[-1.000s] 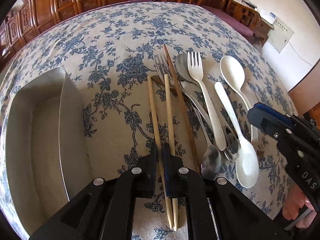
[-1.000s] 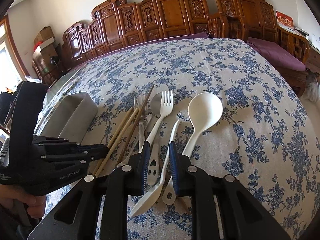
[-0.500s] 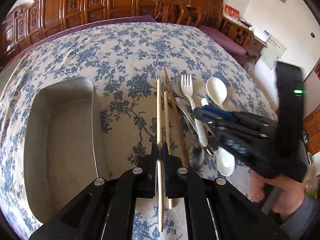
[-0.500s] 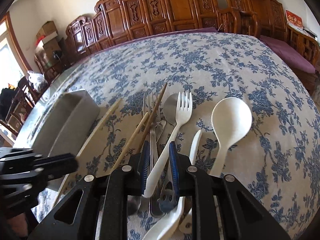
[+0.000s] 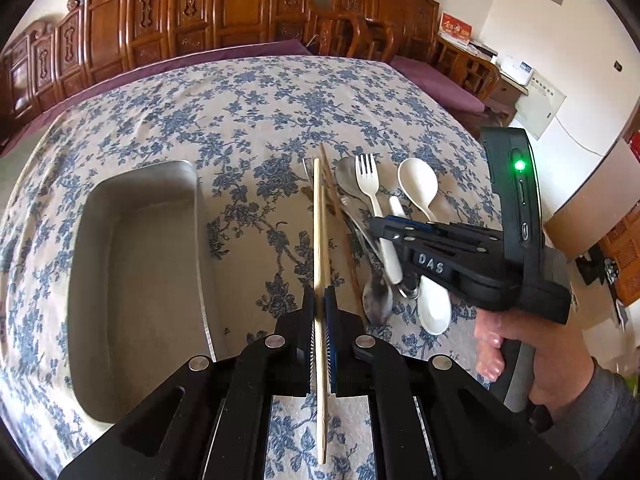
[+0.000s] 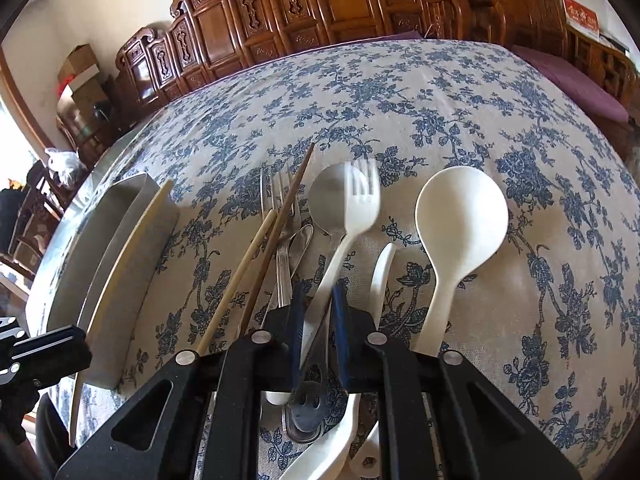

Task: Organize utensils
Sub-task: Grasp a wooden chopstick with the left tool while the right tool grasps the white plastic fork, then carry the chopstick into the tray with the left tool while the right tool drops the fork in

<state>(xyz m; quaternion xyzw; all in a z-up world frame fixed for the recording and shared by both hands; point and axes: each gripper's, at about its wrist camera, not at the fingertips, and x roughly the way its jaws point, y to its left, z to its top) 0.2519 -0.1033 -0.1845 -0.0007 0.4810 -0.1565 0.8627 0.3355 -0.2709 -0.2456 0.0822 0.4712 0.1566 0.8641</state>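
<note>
Bamboo chopstick (image 5: 321,280) now rides clear of the bench, pinched in the left claw (image 5: 320,300) beside the steel tray (image 5: 132,280). To its right, the right claw (image 6: 318,312) has just been closing around the white fork (image 6: 344,236)'s handle, likely the next piece for sorting.
</note>
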